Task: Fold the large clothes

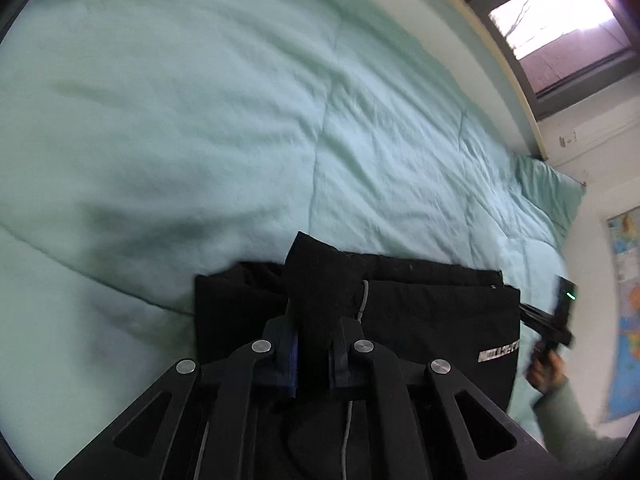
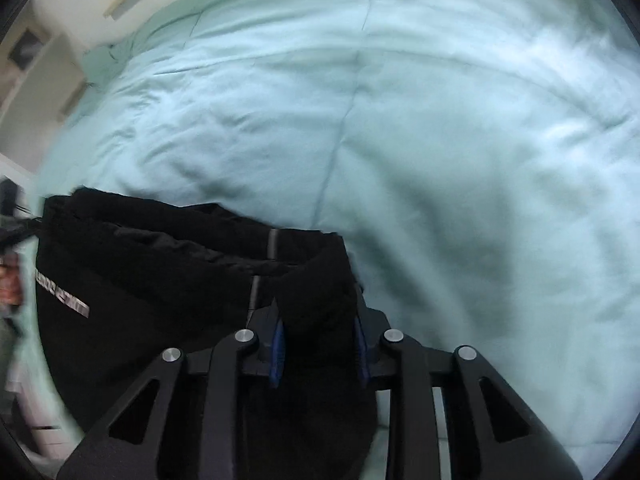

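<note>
Left gripper (image 1: 314, 354) pinched tight on a raised fold of the black padded garment (image 1: 436, 320). Right gripper (image 2: 320, 354) clamped on a thicker bunched edge of the same garment, jaws partly apart around it. Garment lies folded on the pale green quilted bedspread (image 1: 240, 120), near edge. Window (image 1: 560, 28) far right.

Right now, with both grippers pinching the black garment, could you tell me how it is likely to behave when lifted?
Probably floppy: the black garment bunches into a peak between the left gripper pads. It looks thick and padded in the right gripper, so likely bulky rather than heavy. Unheld layers may slide and unfold over the soft green quilt.
</note>
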Demonstrator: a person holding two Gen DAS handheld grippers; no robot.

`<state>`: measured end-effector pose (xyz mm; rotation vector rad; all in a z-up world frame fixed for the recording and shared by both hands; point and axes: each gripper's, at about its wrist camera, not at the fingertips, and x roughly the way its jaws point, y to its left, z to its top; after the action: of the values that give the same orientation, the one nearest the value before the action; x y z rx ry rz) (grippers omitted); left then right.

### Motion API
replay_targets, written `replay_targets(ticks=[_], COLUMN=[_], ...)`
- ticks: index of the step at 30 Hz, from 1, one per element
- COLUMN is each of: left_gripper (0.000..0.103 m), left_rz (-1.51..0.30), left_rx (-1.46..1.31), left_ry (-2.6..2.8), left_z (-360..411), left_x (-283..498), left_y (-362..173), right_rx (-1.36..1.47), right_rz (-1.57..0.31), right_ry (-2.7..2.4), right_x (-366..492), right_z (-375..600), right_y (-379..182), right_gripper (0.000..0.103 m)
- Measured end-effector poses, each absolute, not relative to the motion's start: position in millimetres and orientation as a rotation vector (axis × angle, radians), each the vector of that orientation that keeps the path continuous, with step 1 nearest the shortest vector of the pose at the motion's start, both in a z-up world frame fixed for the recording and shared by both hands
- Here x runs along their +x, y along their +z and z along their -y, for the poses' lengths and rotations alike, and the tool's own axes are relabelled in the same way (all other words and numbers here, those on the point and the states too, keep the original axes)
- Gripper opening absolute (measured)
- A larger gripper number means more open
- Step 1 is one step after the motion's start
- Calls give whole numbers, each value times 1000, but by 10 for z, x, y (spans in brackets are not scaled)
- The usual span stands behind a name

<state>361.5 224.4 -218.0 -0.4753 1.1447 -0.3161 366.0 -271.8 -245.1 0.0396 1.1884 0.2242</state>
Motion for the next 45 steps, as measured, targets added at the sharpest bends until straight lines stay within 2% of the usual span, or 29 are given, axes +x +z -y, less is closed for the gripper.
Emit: replay_targets(ticks=[2,6,10,13,20,24,25,26,27,28,29,32,38,41,45], left_gripper=[9,9,9,9,11,17,20,24,34,45,48,52,55,55,55], left_rz=[-1087,-948,-849,-891,-1203,-1218,-1218,-1216,-1215,-1215,-1208,-1146,-1074,-1050,-1041], left_rx=[-460,-499,-473,-468,-491,-504,-526,-561,-594,-648,-699,-825,-648,-460,-322], left_ry=[-271,-250,-215,-141,-2,-4,-18,-35,-41,-50,-61,-84,-56,-108,-219], left_z=[-2250,-2371,-2375,-2401,-2391,-2400,-2434,-2493,-2568,-2681,-2780,-3010,-2932,-2453,-1701], left_x=[3449,3304,3492,3742,4141,4142,4153,4162,4154,4133,4099,3895,3447,3113,2628], left_y=[-1980,-1403,-1011,-1231,-2603,-2734,-2713,-2680,-2653,-2611,-2561,-2358,-1799,-1511,-1447], right_rx=[-1,-87,-186,-178,-185,-153,-152,-148,-141,-121,-103,97,98,124,137], right_rz=[-1126,-973,-882,-891,-1227,-1249,-1254,-1264,-1270,-1278,-1279,-1246,-1116,-1087,-1128], right_ry=[180,80,36,-6,-24,-43,-48,-52,-58,-78,-89,-78,-54,9,92], right_x=[3500,3248,3439,3814,4405,4385,4388,4390,4382,4362,4366,4140,3366,2982,2606], right_z=[2682,2627,2423,2354,2236,2257,2270,2294,2323,2390,2448,2707,2632,2371,1870], right_y=[-2290,-1679,-1286,-1377,-2785,-2952,-2937,-2920,-2895,-2832,-2771,-2389,-1596,-1402,-1553], right_gripper=[22,20,19,19,20,21,22,30,36,51,56,57,59,60,63])
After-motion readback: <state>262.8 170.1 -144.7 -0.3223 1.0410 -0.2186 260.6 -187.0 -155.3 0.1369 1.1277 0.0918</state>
